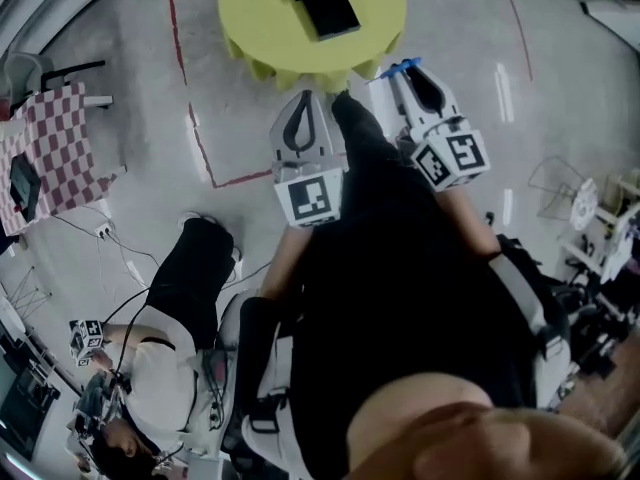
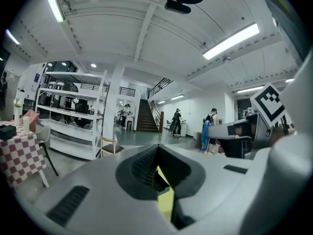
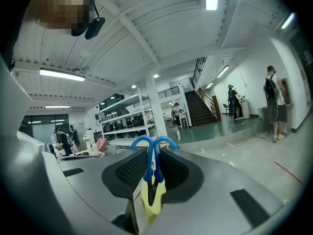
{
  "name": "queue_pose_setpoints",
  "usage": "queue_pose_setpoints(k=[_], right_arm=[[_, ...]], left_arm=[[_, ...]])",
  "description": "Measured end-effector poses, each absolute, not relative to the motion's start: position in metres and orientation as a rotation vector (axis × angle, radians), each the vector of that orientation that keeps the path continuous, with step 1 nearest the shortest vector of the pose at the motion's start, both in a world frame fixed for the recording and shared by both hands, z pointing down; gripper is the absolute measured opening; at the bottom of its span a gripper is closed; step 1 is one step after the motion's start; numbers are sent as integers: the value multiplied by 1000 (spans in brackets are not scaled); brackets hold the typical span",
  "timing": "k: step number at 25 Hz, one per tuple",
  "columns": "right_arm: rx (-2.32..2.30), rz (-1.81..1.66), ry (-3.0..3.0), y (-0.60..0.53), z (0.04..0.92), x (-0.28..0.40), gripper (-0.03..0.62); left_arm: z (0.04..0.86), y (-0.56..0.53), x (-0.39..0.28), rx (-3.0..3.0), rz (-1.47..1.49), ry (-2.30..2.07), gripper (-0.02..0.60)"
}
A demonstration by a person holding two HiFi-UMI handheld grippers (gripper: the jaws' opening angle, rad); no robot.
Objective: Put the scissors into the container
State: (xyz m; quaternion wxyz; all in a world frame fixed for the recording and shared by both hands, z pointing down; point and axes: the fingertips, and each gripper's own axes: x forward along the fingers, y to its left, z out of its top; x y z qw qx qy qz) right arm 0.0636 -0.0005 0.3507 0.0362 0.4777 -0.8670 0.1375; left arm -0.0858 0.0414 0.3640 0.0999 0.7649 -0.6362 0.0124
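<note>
Left gripper (image 1: 306, 103): at the near edge of the yellow tabletop (image 1: 258, 20); jaws drawn together, nothing between them.
Right gripper (image 1: 406, 76): just off that same edge, to the right; jaws clamped on the scissors (image 3: 152, 168).
Scissors axis: along the jaws, blue handles leading toward the tabletop.
Container (image 1: 332, 13): dark, on the tabletop's far part, ahead and left of the scissors.

Round yellow table (image 1: 250, 23) top centre, red tape line (image 1: 197, 136) on the floor left of it. Checkered-cloth table (image 1: 55, 143) far left. Person in white shirt (image 1: 165, 368) lower left (cables lying nearby). White shelving rack (image 2: 73, 114), with a staircase (image 2: 145, 117) beyond it.
</note>
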Motion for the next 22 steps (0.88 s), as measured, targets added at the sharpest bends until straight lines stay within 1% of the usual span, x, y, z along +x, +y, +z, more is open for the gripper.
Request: queue_pose_setpoints(k=[4, 15, 22], right_arm=[[1451, 382, -2678, -36, 352, 58, 80], [1380, 427, -2646, -154, 383, 46, 80], [1310, 448, -2624, -204, 404, 36, 80]], left_arm=[[363, 10, -96, 2241, 37, -1927, -2], [380, -101, -109, 2170, 82, -1960, -2], [382, -151, -113, 2129, 101, -1981, -2]])
